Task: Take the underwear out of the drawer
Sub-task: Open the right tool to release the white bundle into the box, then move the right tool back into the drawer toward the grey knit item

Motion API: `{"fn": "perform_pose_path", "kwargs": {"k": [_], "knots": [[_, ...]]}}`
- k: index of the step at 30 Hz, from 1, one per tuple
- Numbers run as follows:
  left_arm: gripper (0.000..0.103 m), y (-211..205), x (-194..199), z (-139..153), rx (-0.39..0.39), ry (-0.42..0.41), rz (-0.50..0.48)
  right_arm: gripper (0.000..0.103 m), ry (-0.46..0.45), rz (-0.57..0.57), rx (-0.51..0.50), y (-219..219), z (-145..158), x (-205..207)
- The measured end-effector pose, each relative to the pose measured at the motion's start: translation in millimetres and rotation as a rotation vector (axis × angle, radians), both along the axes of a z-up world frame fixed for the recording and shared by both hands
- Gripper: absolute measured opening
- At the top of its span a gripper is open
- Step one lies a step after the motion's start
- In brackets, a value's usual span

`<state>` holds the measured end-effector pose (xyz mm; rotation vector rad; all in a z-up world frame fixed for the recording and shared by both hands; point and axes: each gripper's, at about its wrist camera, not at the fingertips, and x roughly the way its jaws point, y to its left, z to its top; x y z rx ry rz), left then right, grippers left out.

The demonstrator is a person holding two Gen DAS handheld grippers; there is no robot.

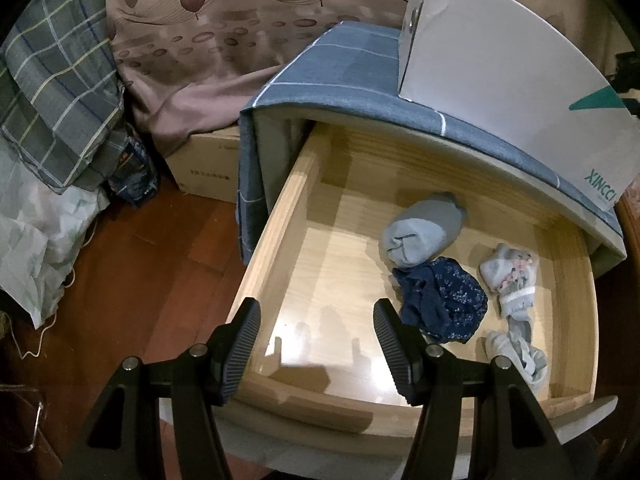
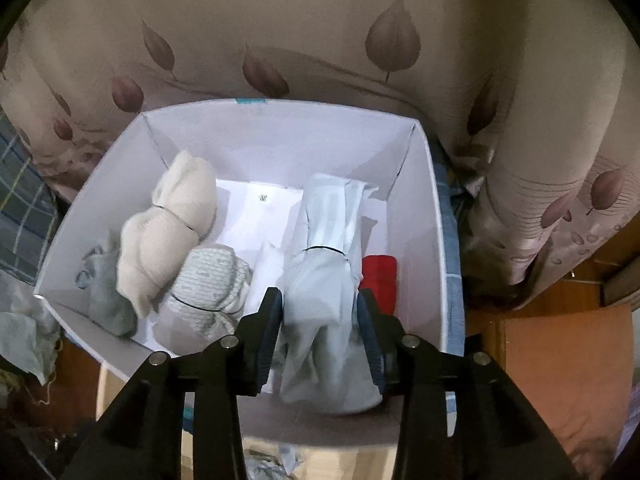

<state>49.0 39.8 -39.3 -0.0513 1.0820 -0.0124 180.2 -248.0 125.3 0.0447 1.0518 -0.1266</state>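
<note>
In the left wrist view the wooden drawer (image 1: 276, 240) stands pulled open. Inside lie a grey-blue rolled bundle (image 1: 420, 232), navy floral underwear (image 1: 444, 300) and pale grey patterned pieces (image 1: 512, 280). My left gripper (image 1: 316, 348) is open and empty above the drawer's front left, left of the navy underwear. In the right wrist view my right gripper (image 2: 320, 332) is shut on a pale grey-green rolled underwear bundle (image 2: 328, 264), held over the white box (image 2: 424, 208).
The white box (image 1: 500, 80) stands on the blue-checked cabinet top (image 1: 340, 76). It holds a beige roll (image 2: 172, 232), a patterned roll (image 2: 208, 288), a grey piece (image 2: 104, 296) and a red item (image 2: 380, 280). A cardboard box (image 1: 204, 160), bags and leaf-print curtain (image 1: 224, 40) lie left.
</note>
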Motion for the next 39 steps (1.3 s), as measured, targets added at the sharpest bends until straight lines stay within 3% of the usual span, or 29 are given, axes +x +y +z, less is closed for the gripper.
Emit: {"fn": "perform_pose_path", "kwargs": {"k": [3,8,14,21,29,39], "knots": [[0.060,0.6,0.5,-0.5,-0.002,0.005,0.005,0.045,-0.026,0.010,0.021,0.7,18.6,-13.4],[0.060,0.0,-1.0,0.8,0.013,0.004,0.001,0.048,-0.029,0.057,0.067,6.0,39.6,-53.3],[0.060,0.7,-1.5,1.4,0.016,0.010,-0.002,0.048,0.038,0.104,0.104,13.4,30.2,-99.6],[0.060,-0.5,-1.9,0.8,0.030,0.013,-0.006,0.048,0.201,0.166,0.151,35.1,-24.9,-139.2],[0.060,-0.5,-2.5,0.5,0.035,0.017,-0.007,0.048,0.364,0.200,0.168,64.5,-98.4,-153.2],[0.060,0.4,-2.6,0.4,0.027,0.017,-0.010,0.050,0.452,0.185,0.177,81.9,-148.4,-146.9]]}}
